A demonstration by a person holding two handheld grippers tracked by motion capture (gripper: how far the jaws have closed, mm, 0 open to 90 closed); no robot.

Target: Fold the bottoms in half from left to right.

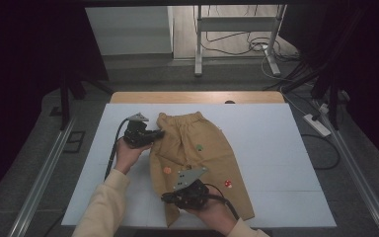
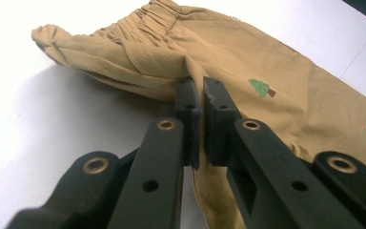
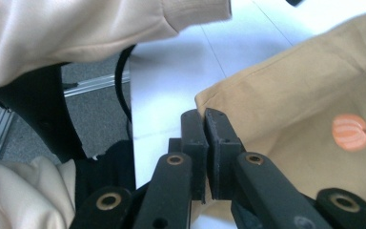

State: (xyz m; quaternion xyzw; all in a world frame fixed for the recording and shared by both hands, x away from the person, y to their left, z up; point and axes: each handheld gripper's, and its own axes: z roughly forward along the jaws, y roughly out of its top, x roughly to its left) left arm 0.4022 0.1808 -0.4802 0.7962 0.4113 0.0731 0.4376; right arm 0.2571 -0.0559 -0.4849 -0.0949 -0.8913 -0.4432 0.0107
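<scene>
A pair of tan trousers (image 1: 202, 158) with small printed patches lies flat on the white sheet (image 1: 271, 133), waistband at the far end. My left gripper (image 1: 159, 133) is at the trousers' left edge just below the waistband. In the left gripper view its jaws (image 2: 198, 93) are shut on a raised fold of the tan cloth (image 2: 248, 57), near a green tree patch (image 2: 261, 88). My right gripper (image 1: 167, 198) is at the near left hem. In the right gripper view it (image 3: 204, 119) is shut on the hem corner of the cloth (image 3: 290, 95), beside an orange pumpkin patch (image 3: 349, 132).
The white sheet covers a wooden table (image 1: 197, 97). A metal stand (image 1: 237, 24) and cables sit on the floor behind it. A power strip (image 1: 317, 124) lies off the right side. A cream sleeve (image 3: 76, 28) hangs close over the right gripper.
</scene>
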